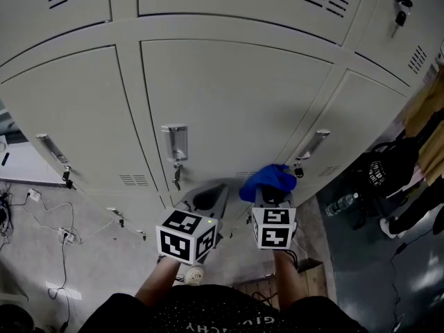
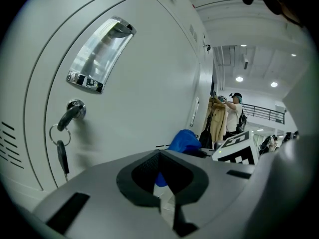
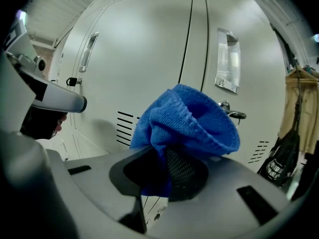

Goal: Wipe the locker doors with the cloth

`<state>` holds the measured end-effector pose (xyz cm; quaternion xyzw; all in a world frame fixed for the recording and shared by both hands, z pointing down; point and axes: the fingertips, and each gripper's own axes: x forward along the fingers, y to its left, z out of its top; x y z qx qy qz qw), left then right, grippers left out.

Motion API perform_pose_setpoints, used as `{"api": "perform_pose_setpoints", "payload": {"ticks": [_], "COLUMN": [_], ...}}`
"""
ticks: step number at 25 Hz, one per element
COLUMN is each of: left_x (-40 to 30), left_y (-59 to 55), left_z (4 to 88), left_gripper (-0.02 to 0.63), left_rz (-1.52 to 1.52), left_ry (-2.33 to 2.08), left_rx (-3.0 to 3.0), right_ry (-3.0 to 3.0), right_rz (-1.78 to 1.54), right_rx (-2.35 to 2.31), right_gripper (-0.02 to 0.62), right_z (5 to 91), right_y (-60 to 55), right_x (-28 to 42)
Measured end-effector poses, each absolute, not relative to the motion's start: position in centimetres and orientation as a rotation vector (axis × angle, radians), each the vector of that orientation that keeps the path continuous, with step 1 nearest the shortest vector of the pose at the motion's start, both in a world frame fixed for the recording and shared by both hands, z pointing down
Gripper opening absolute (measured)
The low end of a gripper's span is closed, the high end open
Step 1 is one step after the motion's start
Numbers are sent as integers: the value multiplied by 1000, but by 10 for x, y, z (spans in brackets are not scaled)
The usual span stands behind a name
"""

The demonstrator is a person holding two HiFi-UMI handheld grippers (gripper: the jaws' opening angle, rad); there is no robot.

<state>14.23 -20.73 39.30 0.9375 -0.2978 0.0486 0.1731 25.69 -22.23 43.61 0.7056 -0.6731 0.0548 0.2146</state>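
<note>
My right gripper (image 1: 269,194) is shut on a bunched blue cloth (image 1: 267,179), which bulges out over its jaws (image 3: 187,128). The cloth hangs in front of the seam between two grey locker doors (image 1: 236,96), low down; I cannot tell whether it touches them. My left gripper (image 1: 208,200) is beside it on the left, shut with nothing in it, and faces the middle door near its chrome handle (image 2: 99,54) and the key (image 2: 62,153) hanging in the lock. The right-hand door (image 3: 239,39) has its own handle (image 3: 227,61) and key (image 3: 234,114).
Black bags (image 1: 388,172) and a water bottle (image 1: 342,203) lie on the floor at the right, with coats (image 1: 427,109) hanging above them. Cables and a power strip (image 1: 62,236) lie on the floor at the left. A person (image 2: 234,113) stands far off down the room.
</note>
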Motion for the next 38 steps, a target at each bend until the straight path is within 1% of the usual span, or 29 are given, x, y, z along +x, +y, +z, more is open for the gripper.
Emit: {"api": "perform_pose_setpoints", "payload": {"ticks": [10,17,30,33,38], "left_x": [119,81,-29,-43,-53], "left_y": [-199,-195,-206,-210,-216], "left_z": [399,412,435,441,453], "left_gripper": [11,11,11,11,11], "left_rz": [119,118,57,47,44], "left_ry": [-881,-967,-1197,-1222,-1231], "left_rx": [2610,2547,2375,2353,2327], "right_ry": [-1813,-1966,-2177,-2186,-2187], "right_rz": [120,70,17,12,8], "right_rx": [1962,1766,1445,1410,1421], "right_gripper": [64,64,64,64,64], "right_z": [437,450,475,483,488], "right_y": [-217,-219,-236,-242,-251], "right_x": [249,169,26,8,1]}}
